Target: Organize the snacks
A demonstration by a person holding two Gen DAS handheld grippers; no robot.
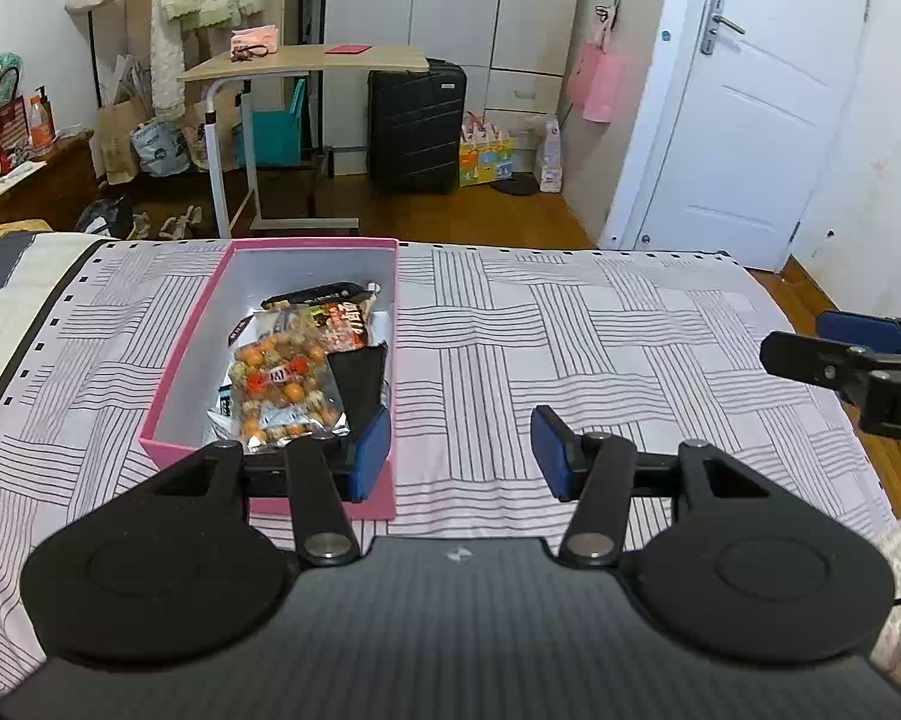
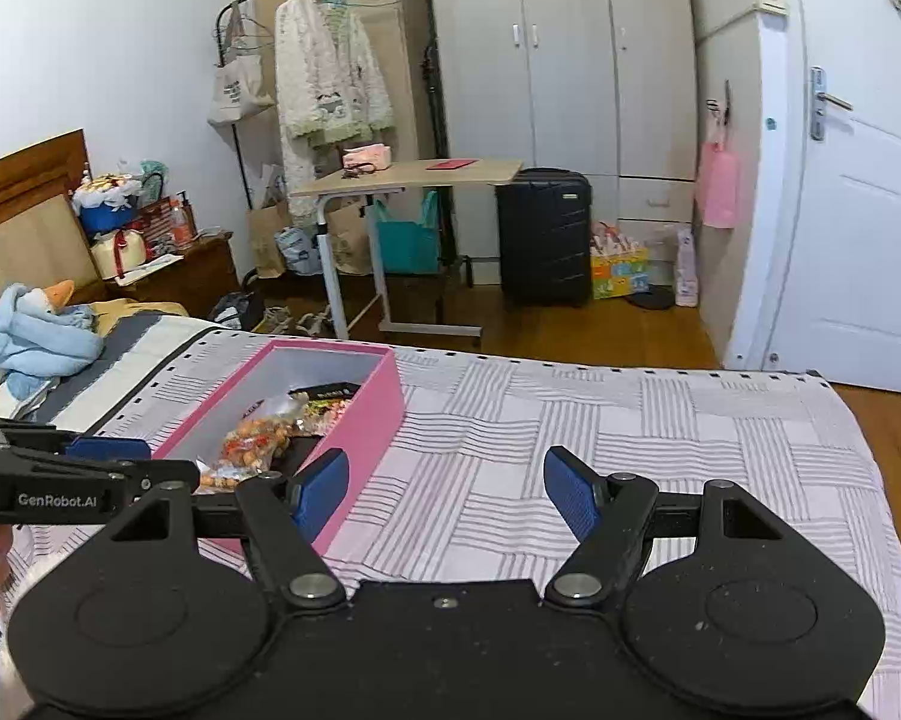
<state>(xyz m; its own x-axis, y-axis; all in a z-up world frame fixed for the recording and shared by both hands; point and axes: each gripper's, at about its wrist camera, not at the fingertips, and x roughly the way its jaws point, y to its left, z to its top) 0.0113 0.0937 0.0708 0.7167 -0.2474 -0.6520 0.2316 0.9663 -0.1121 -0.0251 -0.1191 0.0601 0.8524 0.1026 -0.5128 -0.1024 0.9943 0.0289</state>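
Pink box: sits open on the striped bedspread, long side running away from the cameras, so packets can drop straight in from above.
Snacks: all in the box. A clear bag of orange and pale round pieces lies on top, a dark packet with printed lettering beyond it, more dark wrapping at the right wall. They overlap loosely, dropped rather than lined up.
Bedspread: bare to the right of the box; no loose packet shows on it in either view, so by my reading the collecting is largely done.
Left gripper: jaws apart, nothing between the blue pads. Its left pad overlaps the box's near right corner in view; whether it touches I cannot tell.
Right gripper: spread wide and empty, hanging over plain cloth just right of the box.
Both tools: pointing down toward the bed, side by side, each one's tip showing at the edge of the other's view.
Next call: probably tidying the pile or a search for more packets, though that is a guess.
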